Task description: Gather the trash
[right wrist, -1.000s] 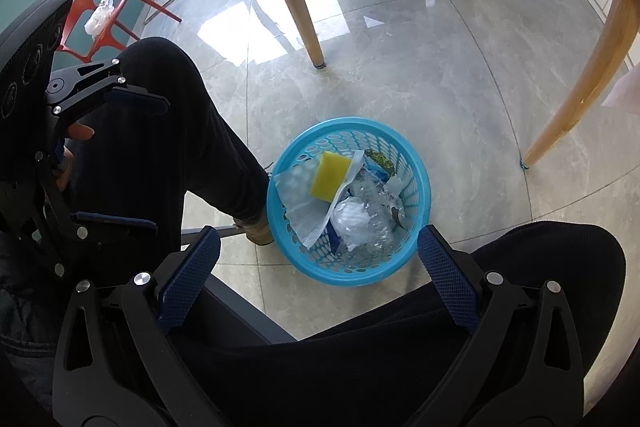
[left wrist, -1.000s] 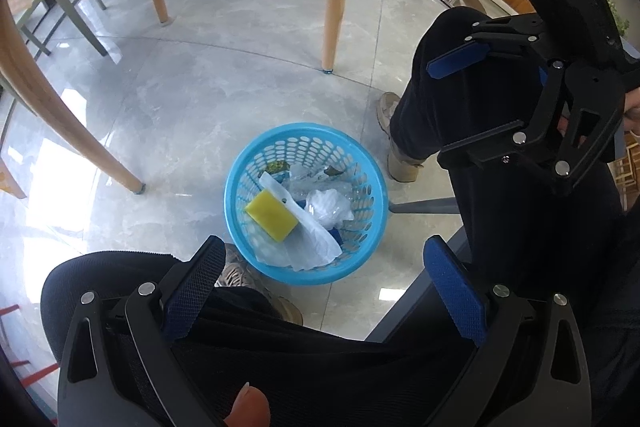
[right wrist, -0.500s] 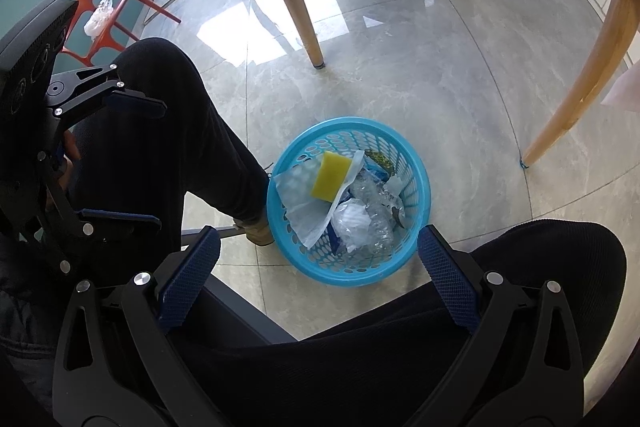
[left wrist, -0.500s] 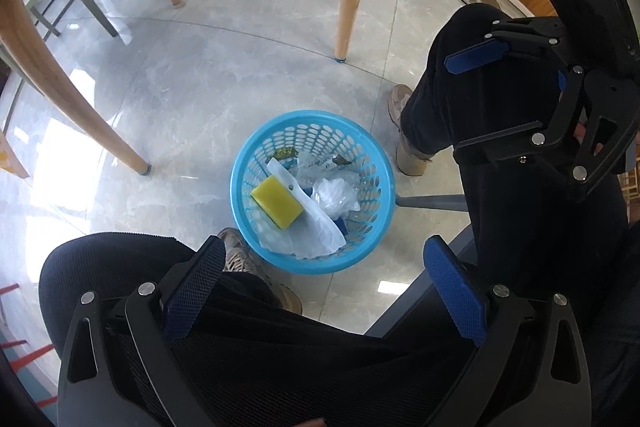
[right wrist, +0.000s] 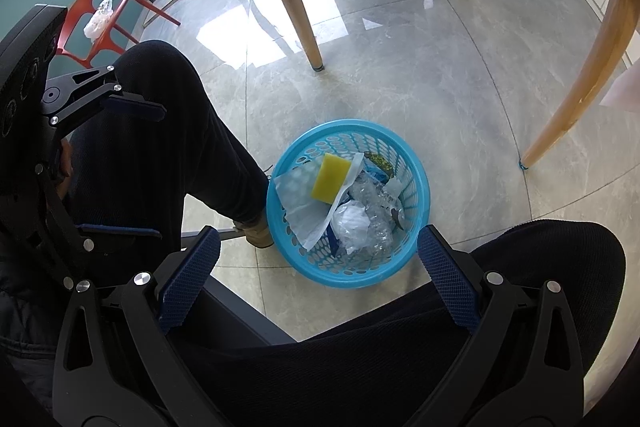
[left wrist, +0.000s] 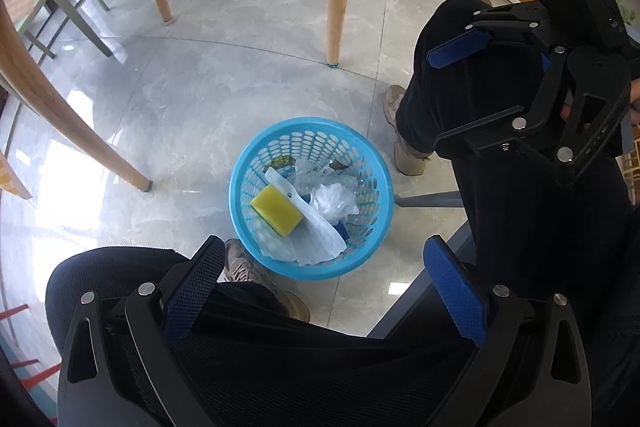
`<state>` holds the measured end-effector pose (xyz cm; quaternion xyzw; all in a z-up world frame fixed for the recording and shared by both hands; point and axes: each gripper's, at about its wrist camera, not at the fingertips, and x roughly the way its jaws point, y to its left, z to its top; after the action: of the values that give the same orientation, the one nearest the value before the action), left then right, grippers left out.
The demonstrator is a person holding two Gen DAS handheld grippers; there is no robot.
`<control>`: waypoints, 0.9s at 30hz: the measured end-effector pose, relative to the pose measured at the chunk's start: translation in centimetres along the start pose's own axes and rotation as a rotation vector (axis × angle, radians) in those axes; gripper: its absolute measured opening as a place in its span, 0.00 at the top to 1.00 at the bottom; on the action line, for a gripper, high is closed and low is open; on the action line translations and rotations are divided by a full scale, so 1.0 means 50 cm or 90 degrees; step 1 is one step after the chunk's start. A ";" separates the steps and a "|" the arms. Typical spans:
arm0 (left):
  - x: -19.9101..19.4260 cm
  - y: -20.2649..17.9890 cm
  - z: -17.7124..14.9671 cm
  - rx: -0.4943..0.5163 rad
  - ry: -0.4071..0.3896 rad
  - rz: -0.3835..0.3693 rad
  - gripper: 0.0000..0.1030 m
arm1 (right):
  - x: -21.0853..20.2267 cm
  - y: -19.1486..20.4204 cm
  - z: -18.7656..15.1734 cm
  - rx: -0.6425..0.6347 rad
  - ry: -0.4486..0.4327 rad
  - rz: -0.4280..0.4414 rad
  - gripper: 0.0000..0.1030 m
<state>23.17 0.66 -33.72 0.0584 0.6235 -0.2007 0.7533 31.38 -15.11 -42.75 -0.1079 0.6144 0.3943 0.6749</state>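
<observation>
Blue basket [left wrist: 362, 263] on the floor between our knees, now seen from slightly higher than a second ago; holds yellow sponge [left wrist: 277, 209], plastic bag [left wrist: 312, 227], crumpled film. Left gripper [left wrist: 324, 293] and right gripper [right wrist: 318, 267]: jaws wide, empty, well above it. We judge collection near done.

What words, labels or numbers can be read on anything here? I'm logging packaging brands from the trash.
None can be read.
Round blue plastic basket: no label visible.
Yellow rectangular sponge, white plastic bag, crumpled clear wrappers: no legible print.
Small blue item under the bag: mostly hidden, cannot tell.
</observation>
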 end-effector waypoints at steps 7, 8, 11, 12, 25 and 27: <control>0.002 0.000 -0.002 -0.004 0.002 0.002 0.06 | 0.000 -0.001 0.004 0.000 0.002 -0.005 0.08; 0.002 -0.002 -0.002 -0.004 0.002 0.003 0.06 | 0.000 0.000 0.004 -0.001 0.003 -0.006 0.08; 0.001 -0.005 -0.003 -0.004 -0.004 0.004 0.06 | 0.000 0.002 0.004 -0.004 0.004 -0.007 0.08; -0.001 -0.007 -0.003 -0.002 -0.007 0.004 0.06 | 0.001 0.003 0.003 -0.003 0.003 -0.007 0.08; 0.016 0.008 0.003 -0.029 0.022 0.010 0.06 | 0.001 0.006 0.002 -0.003 0.003 -0.007 0.08; 0.018 0.007 0.002 -0.026 0.028 0.006 0.06 | 0.001 0.007 0.002 -0.004 0.003 -0.008 0.08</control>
<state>23.52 0.74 -34.62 0.0504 0.6435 -0.1829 0.7416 31.23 -14.82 -42.66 -0.1145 0.6142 0.3919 0.6753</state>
